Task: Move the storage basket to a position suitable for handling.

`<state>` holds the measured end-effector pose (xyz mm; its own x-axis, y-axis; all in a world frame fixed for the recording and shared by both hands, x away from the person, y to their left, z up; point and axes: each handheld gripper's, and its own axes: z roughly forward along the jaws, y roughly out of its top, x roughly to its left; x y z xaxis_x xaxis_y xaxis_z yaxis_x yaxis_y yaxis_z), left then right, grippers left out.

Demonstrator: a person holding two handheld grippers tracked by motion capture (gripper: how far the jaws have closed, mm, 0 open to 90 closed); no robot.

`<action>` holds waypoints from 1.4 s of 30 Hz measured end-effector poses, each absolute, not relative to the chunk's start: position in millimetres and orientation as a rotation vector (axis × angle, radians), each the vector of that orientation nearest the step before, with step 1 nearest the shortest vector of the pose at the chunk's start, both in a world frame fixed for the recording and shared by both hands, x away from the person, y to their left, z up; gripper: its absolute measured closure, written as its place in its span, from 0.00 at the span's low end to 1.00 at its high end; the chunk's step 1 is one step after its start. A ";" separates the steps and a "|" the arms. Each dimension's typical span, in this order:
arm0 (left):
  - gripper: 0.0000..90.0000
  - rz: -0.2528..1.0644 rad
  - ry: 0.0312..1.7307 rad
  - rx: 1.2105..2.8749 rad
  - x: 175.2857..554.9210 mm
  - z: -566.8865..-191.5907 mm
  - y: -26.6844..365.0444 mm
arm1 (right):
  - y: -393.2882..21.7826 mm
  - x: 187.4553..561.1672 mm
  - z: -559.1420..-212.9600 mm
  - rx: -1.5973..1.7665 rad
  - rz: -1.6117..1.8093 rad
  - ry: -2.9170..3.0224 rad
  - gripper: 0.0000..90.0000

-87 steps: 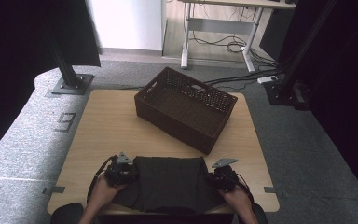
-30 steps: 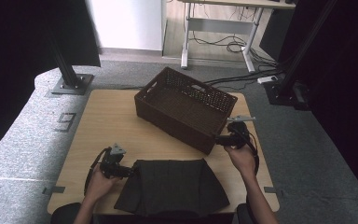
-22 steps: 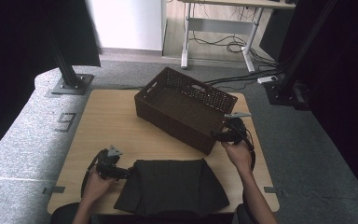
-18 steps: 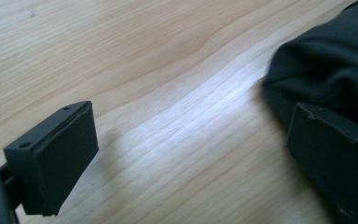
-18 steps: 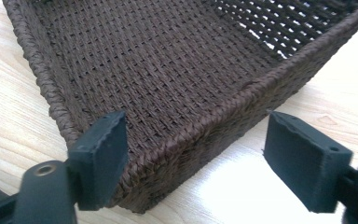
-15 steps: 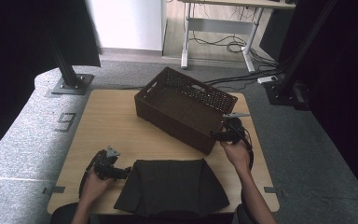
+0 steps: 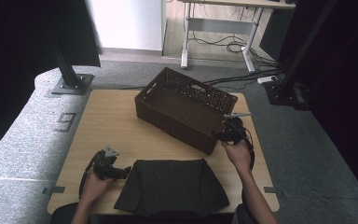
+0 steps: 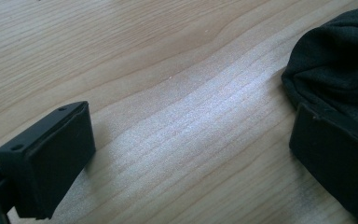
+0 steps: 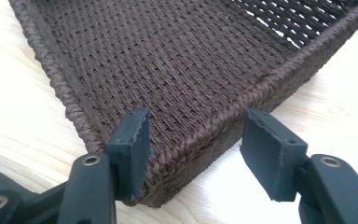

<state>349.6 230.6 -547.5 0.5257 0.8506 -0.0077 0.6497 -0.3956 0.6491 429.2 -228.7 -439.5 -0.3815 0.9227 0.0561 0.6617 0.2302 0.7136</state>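
Pale wooden table (image 7: 112, 126) on grey carpet, dark curtains to left and right, a white wall and a desk frame with cables beyond.

At the left, left gripper (image 7: 121, 173) low on the table, jaws spread as wide as they go after just opening further; nothing but bare wood between them in the left gripper view (image 8: 186, 154), the far jaw lying against the edge of the black cloth (image 8: 340, 74). Folded black cloth (image 7: 172, 186) flat at the near edge of the table, its left side just beside that gripper.

Further right, dark woven basket (image 7: 186, 109) set askew at the middle of the table. Right gripper (image 7: 219, 136) at its near right corner, jaws just closing, straddling the basket's rim (image 9: 200, 135) on the right gripper view (image 9: 193, 140); not clear whether the pads press yet.

Near edge of the cloth cut off by the frame's bottom; the basket's far end out of frame in the right gripper view.
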 end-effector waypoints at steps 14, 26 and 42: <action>0.00 0.440 1.206 2.166 349.6 -548.1 229.9 | -255.3 430.4 -437.9 1.518 0.924 2.111 0.61; 0.00 0.437 1.209 2.167 349.9 -547.9 229.5 | -280.4 432.6 -437.3 1.576 0.856 2.058 0.74; 0.16 0.393 1.290 2.025 361.2 -521.2 244.4 | -284.7 430.2 -439.3 1.553 0.880 2.066 0.76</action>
<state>361.2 244.4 -521.2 0.4592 0.8817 -0.1082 0.6713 -0.2647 0.6923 430.2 -284.7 -439.3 -0.2967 0.9537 0.0488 0.6959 0.1810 0.6950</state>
